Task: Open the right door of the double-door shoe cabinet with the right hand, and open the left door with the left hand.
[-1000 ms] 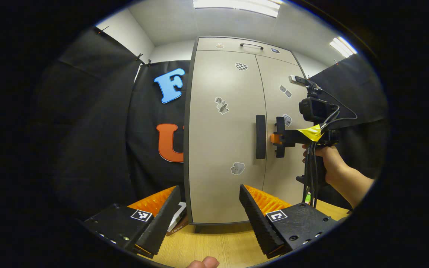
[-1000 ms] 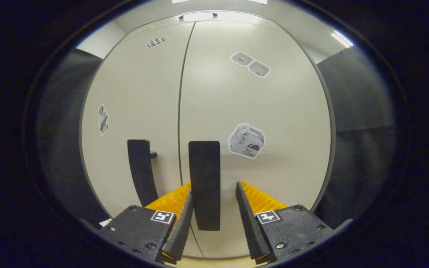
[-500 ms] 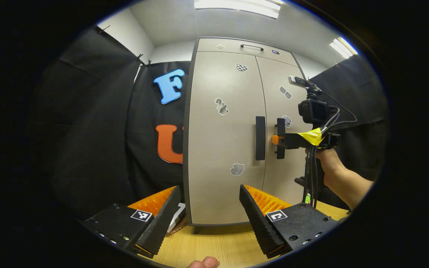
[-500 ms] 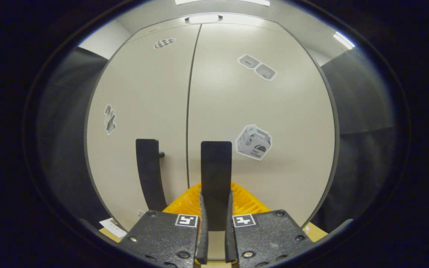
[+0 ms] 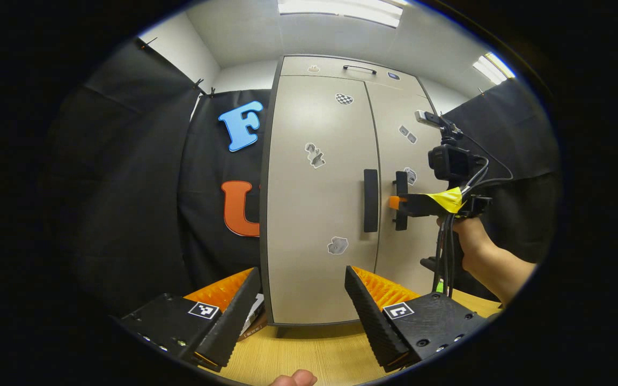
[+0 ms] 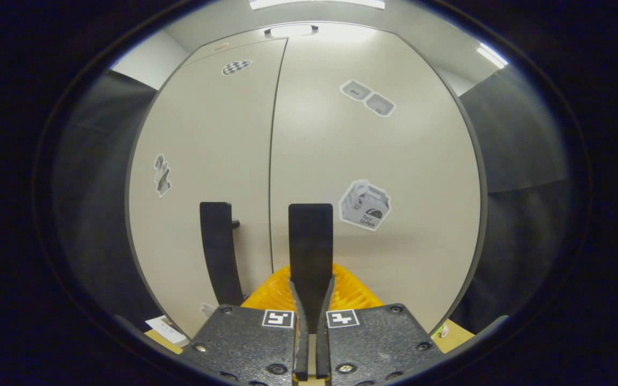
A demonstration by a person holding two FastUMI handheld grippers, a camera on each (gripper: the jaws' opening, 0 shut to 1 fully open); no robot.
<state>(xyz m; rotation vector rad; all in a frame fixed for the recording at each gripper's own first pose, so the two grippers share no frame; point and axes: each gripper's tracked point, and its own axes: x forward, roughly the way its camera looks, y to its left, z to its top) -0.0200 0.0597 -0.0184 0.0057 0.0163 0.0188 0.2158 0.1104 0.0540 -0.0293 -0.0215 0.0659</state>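
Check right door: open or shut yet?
Shut. Right door sits flush with left door; right gripper clamps its handle.

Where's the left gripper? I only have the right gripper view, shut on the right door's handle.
Observer: The left gripper is open, held back from the cabinet above the wooden table.
Operator: Anything between its fingers?
Observer: No. The left door handle sits farther off, above and right of them in the left gripper view.
Operator: Right door cracked, seen from the side?
Observer: Side on, the right gripper sits on the right door handle; the cabinet front looks flush, with no gap that I can see.
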